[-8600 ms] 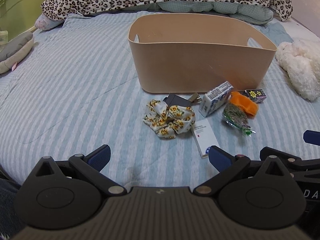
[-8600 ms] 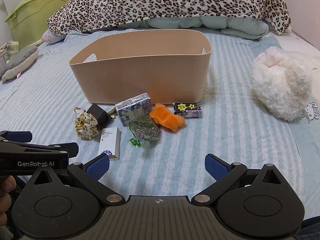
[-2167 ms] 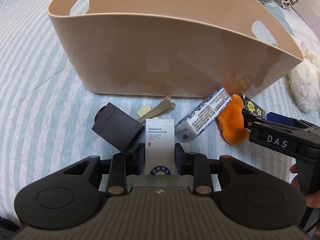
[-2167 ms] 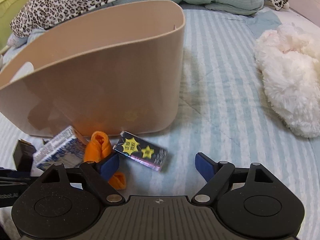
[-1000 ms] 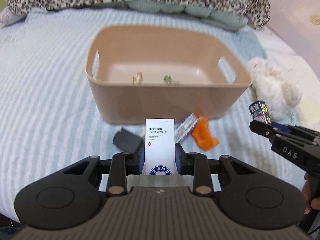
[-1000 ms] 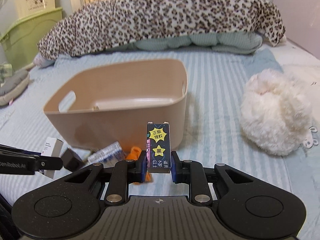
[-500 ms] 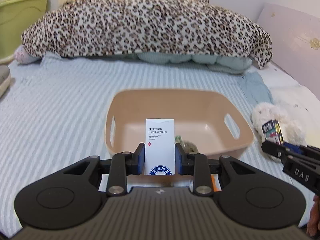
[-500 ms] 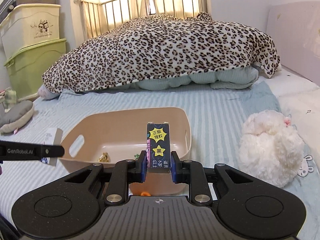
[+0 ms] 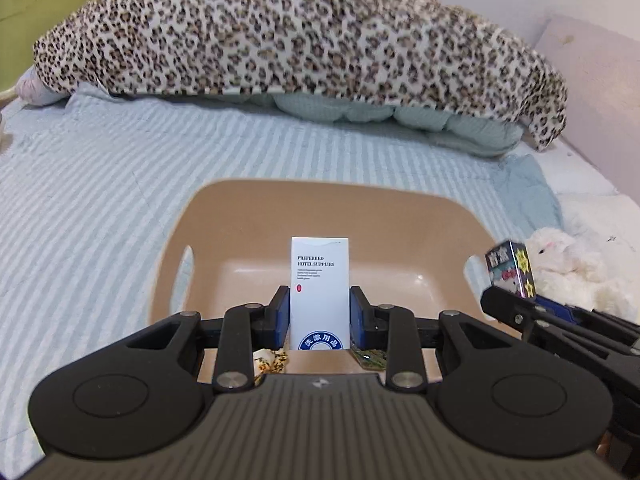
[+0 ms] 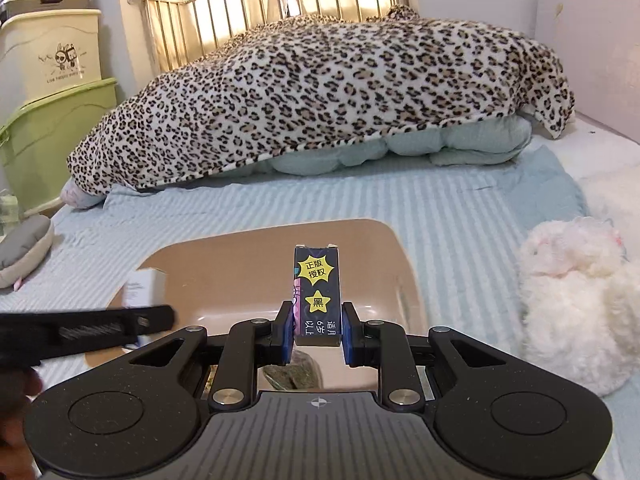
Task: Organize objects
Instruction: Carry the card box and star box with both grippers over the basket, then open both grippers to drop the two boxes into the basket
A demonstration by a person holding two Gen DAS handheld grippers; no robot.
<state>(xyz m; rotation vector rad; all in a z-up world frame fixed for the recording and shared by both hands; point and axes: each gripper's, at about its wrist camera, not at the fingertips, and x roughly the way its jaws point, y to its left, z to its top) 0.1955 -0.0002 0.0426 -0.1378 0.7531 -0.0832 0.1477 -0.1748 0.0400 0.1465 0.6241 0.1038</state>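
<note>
Your left gripper [image 9: 319, 312] clamps the white box [image 9: 319, 280], your right gripper [image 10: 317, 334] the dark box [image 10: 317, 294], both above the bin [image 9: 248, 208]; a few items already lie inside, so release both.

One tub [image 9: 456, 216] sits on the bed, with two items visible inside: one floral scrunchie [image 9: 272, 360] and one green packet [image 10: 294, 368]. Two small boxes are held up, one white [image 9: 319, 292] and one black [image 10: 317, 296]. One plush toy [image 10: 576, 304] and one leopard blanket [image 10: 320, 92] lie beyond.
</note>
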